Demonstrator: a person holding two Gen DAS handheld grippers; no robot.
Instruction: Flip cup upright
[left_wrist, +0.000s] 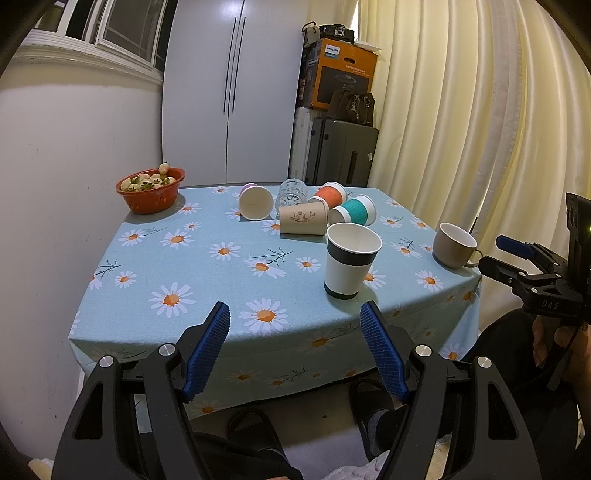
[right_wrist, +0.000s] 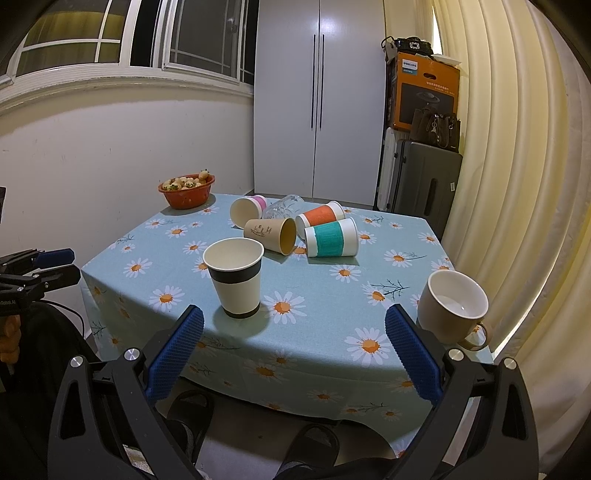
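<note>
Both claws, left (left_wrist: 294, 321) and right (right_wrist: 294, 326), gape apart, upright cup (right_wrist: 235, 276) just ahead.

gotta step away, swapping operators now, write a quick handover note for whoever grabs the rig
Left gripper: open, empty, held off the table's near edge.
Right gripper: open, empty, also off the near edge.
Upright already: black-banded cup near the front, beige mug at the right edge.
On their sides in a cluster at the back: pink cup, glass, brown cup, orange cup, teal cup.
Red bowl of fruit sits at the back left corner, not part of the job.
Left to do: stand up the five tipped ones; the brown and teal cups look nearest.
</note>
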